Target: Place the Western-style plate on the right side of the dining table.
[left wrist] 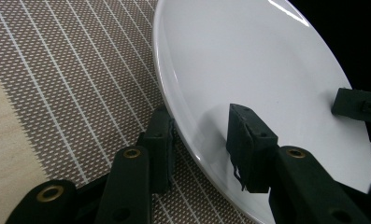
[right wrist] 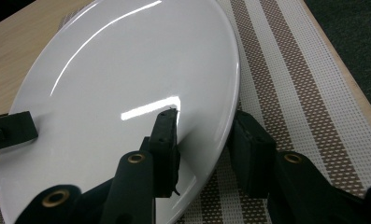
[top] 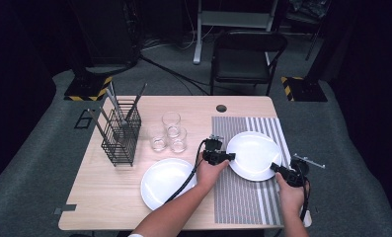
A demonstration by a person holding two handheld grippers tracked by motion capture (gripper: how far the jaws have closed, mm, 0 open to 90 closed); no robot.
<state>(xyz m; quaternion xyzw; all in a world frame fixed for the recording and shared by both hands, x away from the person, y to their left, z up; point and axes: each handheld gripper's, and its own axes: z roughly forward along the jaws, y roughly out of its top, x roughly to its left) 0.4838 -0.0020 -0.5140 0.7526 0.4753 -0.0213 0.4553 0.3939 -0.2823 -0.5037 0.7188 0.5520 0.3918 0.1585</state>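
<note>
high view: looks down on a white plate [top: 253, 155] lying on the striped placemat [top: 238, 197], flanked by the left gripper [top: 231, 157] at one side of the rim and the right gripper [top: 275, 168] at the other.

left gripper view: finds the jaws standing well apart, astride the rim of the plate [left wrist: 248, 60]. puts one finger [left wrist: 160, 140] outside on the placemat [left wrist: 80, 70], just beside the edge, and the other finger [left wrist: 248, 140] over the glazed inside. leaves a clear gap between the pads, so grips nothing yet.

right gripper view: repeats the picture on the opposite side, with the right gripper [right wrist: 206, 126] spread just as loosely, one finger over the plate [right wrist: 127, 84], the other beyond the rim on the placemat [right wrist: 286, 70]. clamps nothing either. cannot tell whether the outer fingers actually touch the edge.

judging by the gloss and the sharp highlights: looks like glazed ceramic, so probably stiff, fairly heavy for its spread, slick under the pads, and apt to chip or shatter if dropped or knocked on the table [top: 109, 182].

best to take hold at the rim, one pad under the lip and one on top, on opposite sides as now, a little in from the very edge. close gently but firmly. lift both sides together and keep it level, to avoid tipping it or letting it slide out. mind the second plate [top: 166, 182] and the glasses [top: 171, 133] beyond the left fingers.
</note>
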